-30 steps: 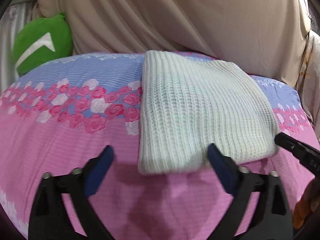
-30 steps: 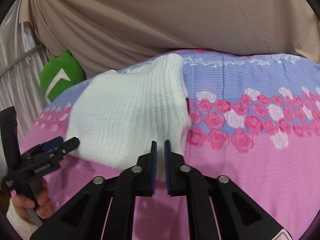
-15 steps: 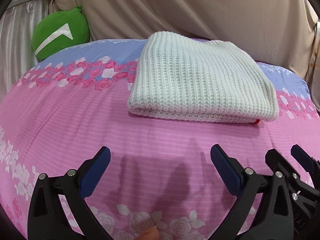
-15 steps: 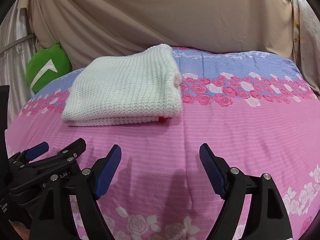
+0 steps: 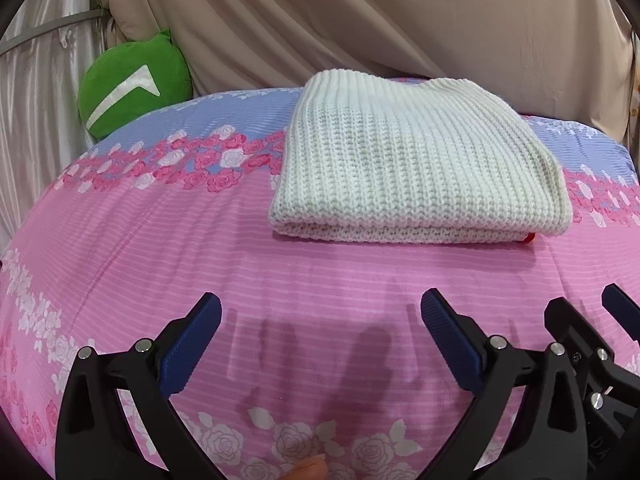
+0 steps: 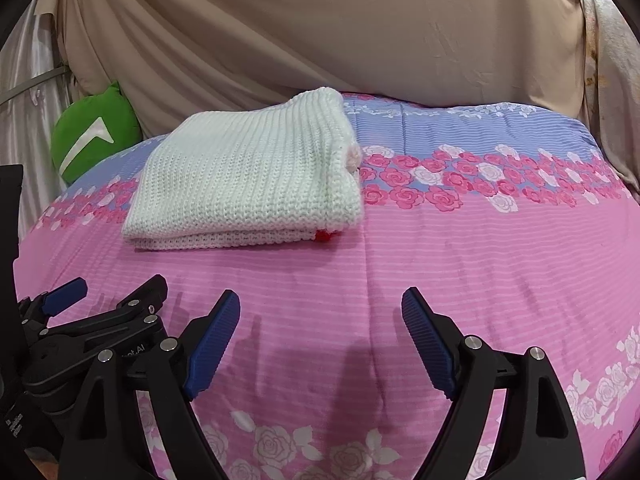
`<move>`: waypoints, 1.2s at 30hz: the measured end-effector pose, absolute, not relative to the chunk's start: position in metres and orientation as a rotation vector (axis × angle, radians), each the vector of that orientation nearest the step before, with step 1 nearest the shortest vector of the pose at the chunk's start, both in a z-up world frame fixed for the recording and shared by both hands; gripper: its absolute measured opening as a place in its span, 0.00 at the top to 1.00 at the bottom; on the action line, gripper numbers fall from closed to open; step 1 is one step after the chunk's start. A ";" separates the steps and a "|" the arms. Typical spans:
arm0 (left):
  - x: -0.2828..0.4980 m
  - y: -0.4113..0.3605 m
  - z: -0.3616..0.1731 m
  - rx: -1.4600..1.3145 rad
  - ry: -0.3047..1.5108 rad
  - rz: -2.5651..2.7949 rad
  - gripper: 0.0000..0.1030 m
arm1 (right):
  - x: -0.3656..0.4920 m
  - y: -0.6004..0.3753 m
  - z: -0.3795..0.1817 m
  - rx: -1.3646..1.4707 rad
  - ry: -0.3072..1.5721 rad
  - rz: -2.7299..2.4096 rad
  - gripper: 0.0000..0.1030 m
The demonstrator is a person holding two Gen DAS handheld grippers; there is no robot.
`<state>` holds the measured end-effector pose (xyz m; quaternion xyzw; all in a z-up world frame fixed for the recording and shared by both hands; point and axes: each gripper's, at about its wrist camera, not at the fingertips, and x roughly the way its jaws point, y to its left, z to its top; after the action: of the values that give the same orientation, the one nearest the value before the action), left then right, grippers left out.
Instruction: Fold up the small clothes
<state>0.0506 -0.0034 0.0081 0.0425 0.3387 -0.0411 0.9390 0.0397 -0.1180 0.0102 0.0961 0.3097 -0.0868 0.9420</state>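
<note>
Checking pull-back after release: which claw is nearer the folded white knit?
Roughly level. The left claw sits in front of the folded white knit, clear of it; the right claw sits off its right corner. Both open, empty.

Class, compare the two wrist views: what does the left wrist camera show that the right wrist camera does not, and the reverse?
Only the left wrist view shows a fingertip at the bottom edge, and the right claw only partly, at the right edge.

Only the right wrist view shows the bedspread's right side with its long rose band, and the left claw from the side.

Both show the folded white knitted garment with a red bit at its near corner, the green cushion, the beige drape, and open, empty claws.
</note>
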 end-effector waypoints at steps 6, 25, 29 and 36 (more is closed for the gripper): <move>0.051 -0.002 0.009 0.076 0.689 -0.097 0.05 | 0.040 -0.117 0.010 0.193 0.630 -0.179 0.21; 0.055 -0.005 0.005 0.079 0.711 -0.097 0.05 | 0.041 -0.117 0.010 0.185 0.636 -0.195 0.21; 0.054 -0.006 0.005 0.081 0.707 -0.094 0.05 | 0.041 -0.118 0.010 0.182 0.635 -0.197 0.21; 0.052 -0.006 0.006 0.092 0.686 -0.068 0.05 | 0.040 -0.115 0.010 0.174 0.634 -0.215 0.20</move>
<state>0.0517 -0.0056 0.0061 0.0452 0.3363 -0.0331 0.9401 0.0403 -0.1154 0.0101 0.0854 0.3106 -0.1054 0.9408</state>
